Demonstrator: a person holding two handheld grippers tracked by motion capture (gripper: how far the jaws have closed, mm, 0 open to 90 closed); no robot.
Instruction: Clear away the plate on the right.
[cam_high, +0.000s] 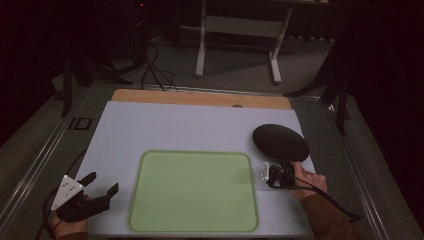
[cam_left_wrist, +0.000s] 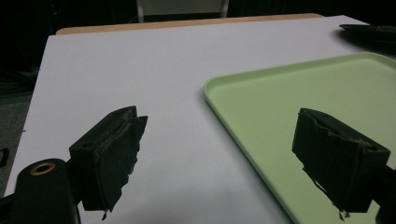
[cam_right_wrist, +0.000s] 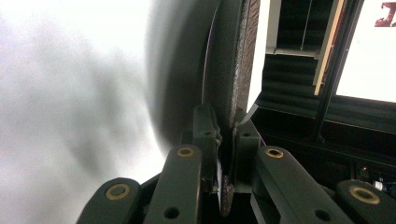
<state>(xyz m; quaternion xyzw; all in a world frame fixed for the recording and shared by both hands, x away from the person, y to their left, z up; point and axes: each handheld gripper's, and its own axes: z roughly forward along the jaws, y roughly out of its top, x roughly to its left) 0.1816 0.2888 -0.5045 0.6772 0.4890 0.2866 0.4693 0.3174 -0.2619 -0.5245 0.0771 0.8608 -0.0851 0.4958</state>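
Note:
A dark round plate (cam_high: 280, 142) lies at the right side of the white table top (cam_high: 175, 130). My right gripper (cam_high: 283, 170) is shut on its near rim; in the right gripper view the plate's edge (cam_right_wrist: 229, 70) runs up from between the closed jaws, and the gripper (cam_right_wrist: 226, 140) is turned on its side. A pale green tray (cam_high: 194, 191) sits at the front middle of the table. My left gripper (cam_high: 102, 182) is open at the front left, its jaws wide apart over the table and the tray's left rim (cam_left_wrist: 219, 105), with nothing between them.
A strip of wooden table edge (cam_high: 200, 98) runs along the back. Beyond it stand a white frame's legs (cam_high: 201, 50) and cables on the grey floor. Metal rails border the table on both sides. Dark surroundings ring the area.

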